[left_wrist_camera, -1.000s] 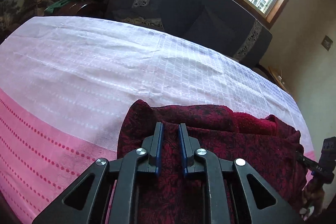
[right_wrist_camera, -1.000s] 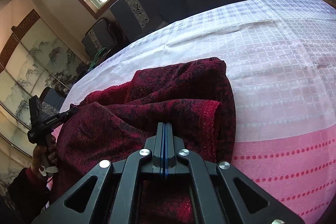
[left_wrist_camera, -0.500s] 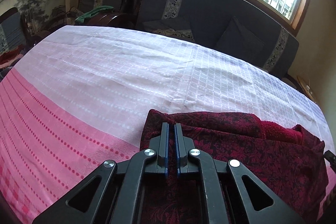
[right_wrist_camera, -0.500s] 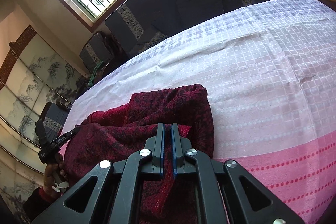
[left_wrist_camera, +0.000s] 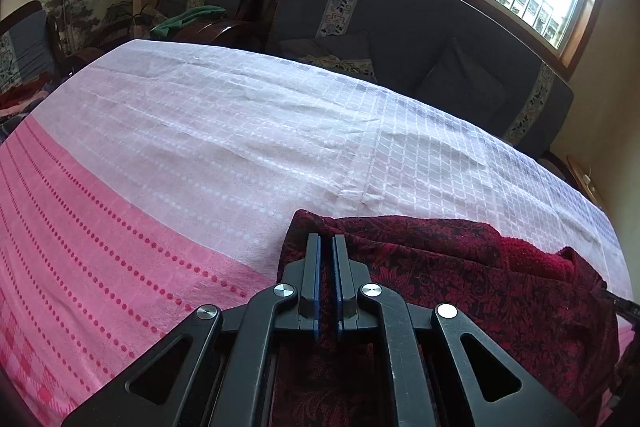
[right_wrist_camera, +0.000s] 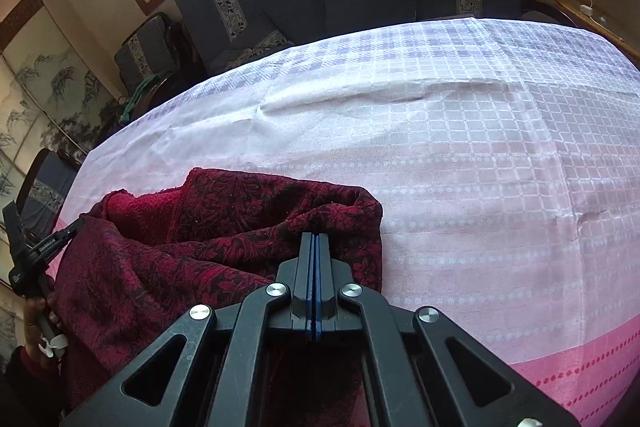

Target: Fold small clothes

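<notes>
- The dark red garment [left_wrist_camera: 460,279] lies bunched on the near part of the counter [left_wrist_camera: 240,131], on its pink and white cloth.
- Left gripper [left_wrist_camera: 327,247]: fingers pinch the garment's left corner, a narrow gap between them.
- Right gripper [right_wrist_camera: 315,247]: fingers pressed together on the garment's right fold.

The black two-finger left gripper [left_wrist_camera: 326,247] points forward and slightly down, its blue-edged fingers [left_wrist_camera: 311,259] nearly together with a narrow gap between them. The black two-finger right gripper [right_wrist_camera: 315,245] has its fingers pressed flat together. In the right wrist view, the person's left hand [right_wrist_camera: 38,311] grips the other tool's handle at far left.
</notes>
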`<state>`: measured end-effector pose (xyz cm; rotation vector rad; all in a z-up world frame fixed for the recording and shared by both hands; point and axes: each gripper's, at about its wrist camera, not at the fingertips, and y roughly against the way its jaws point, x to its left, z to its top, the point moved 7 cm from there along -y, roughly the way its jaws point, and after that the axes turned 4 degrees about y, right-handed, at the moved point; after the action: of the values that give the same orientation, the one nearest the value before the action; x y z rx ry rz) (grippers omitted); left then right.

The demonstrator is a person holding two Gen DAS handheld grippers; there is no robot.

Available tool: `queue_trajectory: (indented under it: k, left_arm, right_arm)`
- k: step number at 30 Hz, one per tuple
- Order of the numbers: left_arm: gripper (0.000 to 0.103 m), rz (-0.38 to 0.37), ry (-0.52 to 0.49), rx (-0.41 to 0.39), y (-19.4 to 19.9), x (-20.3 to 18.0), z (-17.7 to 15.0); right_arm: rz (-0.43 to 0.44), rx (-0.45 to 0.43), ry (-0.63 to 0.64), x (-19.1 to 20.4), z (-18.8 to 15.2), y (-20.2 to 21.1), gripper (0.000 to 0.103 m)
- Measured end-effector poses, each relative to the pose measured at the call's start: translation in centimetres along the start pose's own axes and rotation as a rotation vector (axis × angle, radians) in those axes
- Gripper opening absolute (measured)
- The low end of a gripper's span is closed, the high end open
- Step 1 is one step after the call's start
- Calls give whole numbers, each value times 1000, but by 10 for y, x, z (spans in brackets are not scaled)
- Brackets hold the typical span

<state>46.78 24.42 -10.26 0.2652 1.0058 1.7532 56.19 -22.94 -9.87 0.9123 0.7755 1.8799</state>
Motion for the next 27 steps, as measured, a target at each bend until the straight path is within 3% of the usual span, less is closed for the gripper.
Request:
queue_trajectory:
  k: [2,3,4,7,10,12,14,17,25,27]
  left_arm:
    - [8,2,-2,0,0,0,0]
    - [8,4,-3,0,0,0,0]
    - [8,7,-7,-1,0,-1,0]
    - [8,19,-16,-2,0,-3,0]
    - [8,19,-17,-2,0,-2,0]
    - [8,5,-4,0,0,-2,0]
    - [8,-13,12,2,0,1,1]
    - [8,-26,27,4,-1,3,1]
    - [8,-43,59,10,-2,7,1]
    - [8,-78,75,9,-1,9,1]
  right_arm:
    - [24,-1,-37,-6,-1,8,0]
    - [22,-36,-55,-8,-1,19,0]
    - [26,-86,-65,-7,-1,32,12]
    - [105,-187,-49,18,-7,65,11]
    - [105,-164,82,57,-19,62,9]
    - [43,-114,149,68,-27,44,9]
    - [-33,-56,130,54,-36,23,0]
    - [10,-82,69,38,-47,23,0]
    - [-68,-93,122,44,-47,22,0]
    - [-83,-95,136,45,-47,22,0]
